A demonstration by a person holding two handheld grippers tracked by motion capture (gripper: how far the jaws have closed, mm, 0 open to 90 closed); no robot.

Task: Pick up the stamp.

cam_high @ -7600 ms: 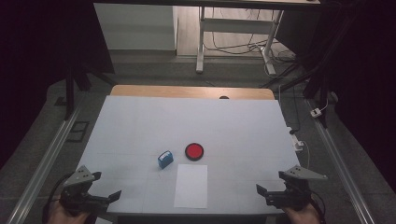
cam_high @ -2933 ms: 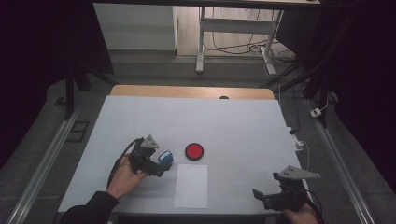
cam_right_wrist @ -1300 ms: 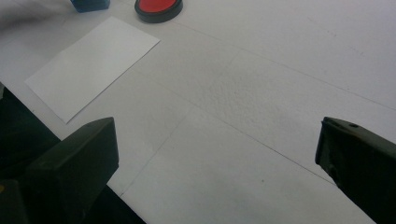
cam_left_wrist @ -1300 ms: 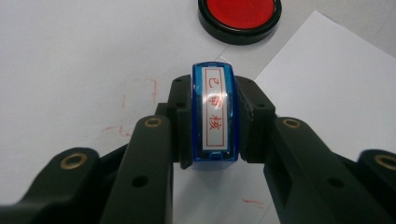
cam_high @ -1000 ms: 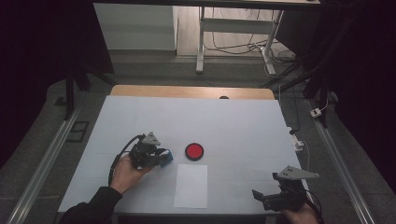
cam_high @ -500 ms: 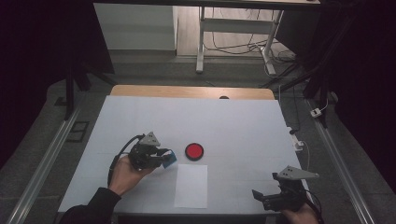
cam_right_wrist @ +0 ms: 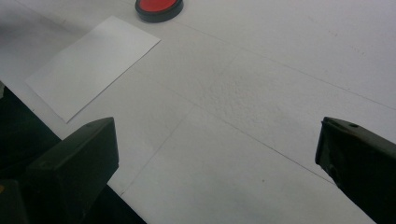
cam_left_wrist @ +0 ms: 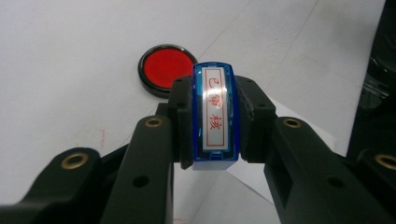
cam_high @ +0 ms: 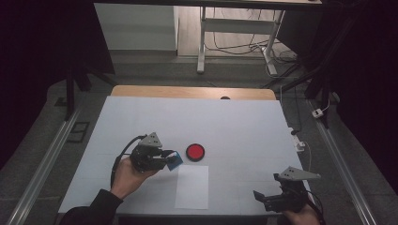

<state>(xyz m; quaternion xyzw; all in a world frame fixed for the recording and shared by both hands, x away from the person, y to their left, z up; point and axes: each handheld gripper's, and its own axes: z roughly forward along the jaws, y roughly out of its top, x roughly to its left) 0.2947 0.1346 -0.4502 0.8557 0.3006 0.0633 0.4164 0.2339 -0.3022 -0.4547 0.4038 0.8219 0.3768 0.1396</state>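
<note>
Stamp point(cam_left_wrist: 215, 116), blue with red characters on its label, sits clamped between my left gripper's point(cam_high: 165, 159) jaws, just beside the red ink pad point(cam_high: 195, 152) and above the white paper's point(cam_high: 192, 186) corner. My right gripper point(cam_high: 265, 200) gapes wide, holding nothing, at the table's point(cam_high: 244, 126) near edge.

Beyond the table point(cam_high: 141, 117) stands a white desk frame point(cam_high: 202, 42), seemingly over cables point(cam_high: 232, 44).

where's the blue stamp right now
The blue stamp is clamped between the left gripper's jaws, held left of the red ink pad, by the paper sheet's far-left corner.
</note>
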